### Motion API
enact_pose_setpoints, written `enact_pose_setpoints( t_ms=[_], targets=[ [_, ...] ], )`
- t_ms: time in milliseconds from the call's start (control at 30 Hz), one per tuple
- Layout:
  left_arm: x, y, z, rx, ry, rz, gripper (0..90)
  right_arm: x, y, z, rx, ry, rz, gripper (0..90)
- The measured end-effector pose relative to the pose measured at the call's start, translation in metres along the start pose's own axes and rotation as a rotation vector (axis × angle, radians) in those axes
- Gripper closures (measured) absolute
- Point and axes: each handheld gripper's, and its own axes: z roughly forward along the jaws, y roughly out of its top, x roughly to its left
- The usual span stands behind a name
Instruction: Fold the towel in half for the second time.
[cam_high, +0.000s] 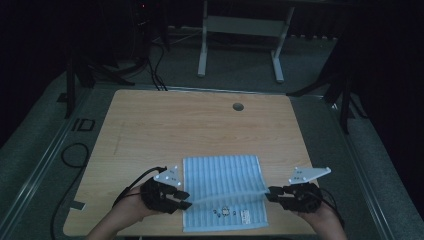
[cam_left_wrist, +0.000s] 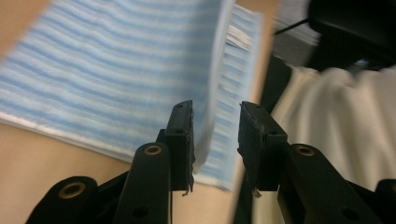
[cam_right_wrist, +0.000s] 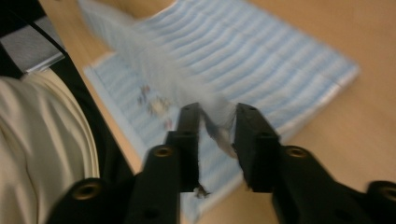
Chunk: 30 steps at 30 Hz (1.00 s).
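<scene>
- Pale blue striped cloth (cam_high: 223, 190), small printed motifs near its lower edge, lies low-centre on tabletop (cam_high: 165, 125).
- Left claw (cam_high: 183, 199) released, cloth edge loose between jaws.
- Right claw (cam_high: 270, 194) likewise released.

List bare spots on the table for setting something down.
The far half of the table is bare wood between the blue striped towel and the round hole. Narrow strips run beside the towel. The near edge is crowded: the left gripper and the right gripper flank the towel.
</scene>
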Motion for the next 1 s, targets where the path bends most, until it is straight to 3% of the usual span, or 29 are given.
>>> enact_pose_setpoints(
  t_ms=[33,133,233,300,400,500,600,667,800,933,1000],
  targets=[
    [0.0,-0.002,0.002,0.012,-0.001,-0.005,59.8,-0.001,-0.006,0.002,0.021,-0.015,0.019,68.4],
    [0.01,-0.008,0.01,0.042,0.025,-0.033,59.3,-0.011,-0.015,0.015,0.068,-0.034,0.06,68.0],
    [0.023,-0.012,0.023,0.098,0.107,-0.066,54.7,-0.019,-0.013,0.03,0.111,-0.052,0.056,67.7],
    [0.03,-0.015,0.031,0.105,0.102,-0.083,54.6,-0.021,-0.009,0.038,0.124,-0.041,0.054,67.4],
    [0.038,-0.017,0.04,0.096,0.099,-0.107,54.6,-0.018,-0.006,0.045,0.139,-0.028,0.013,66.4],
    [0.04,-0.018,0.046,0.103,0.112,-0.113,54.6,-0.021,-0.009,0.058,0.19,-0.066,0.006,66.9],
    [0.039,-0.017,0.048,0.099,0.107,-0.107,54.6,-0.025,-0.014,0.062,0.172,-0.073,0.029,68.5],
    [0.039,-0.017,0.047,0.098,0.104,-0.106,54.5,-0.027,-0.016,0.066,0.178,-0.034,0.047,70.1],
    [0.04,-0.018,0.046,0.094,0.114,-0.117,54.5,-0.011,-0.025,0.072,0.254,0.047,-0.008,69.7],
    [0.041,-0.02,0.049,0.105,0.122,-0.117,54.5,0.001,-0.042,0.068,0.283,0.044,-0.007,67.0],
    [0.041,-0.021,0.051,0.109,0.122,-0.115,54.5,0.003,-0.048,0.065,0.266,0.05,0.02,66.8]
  ],
)
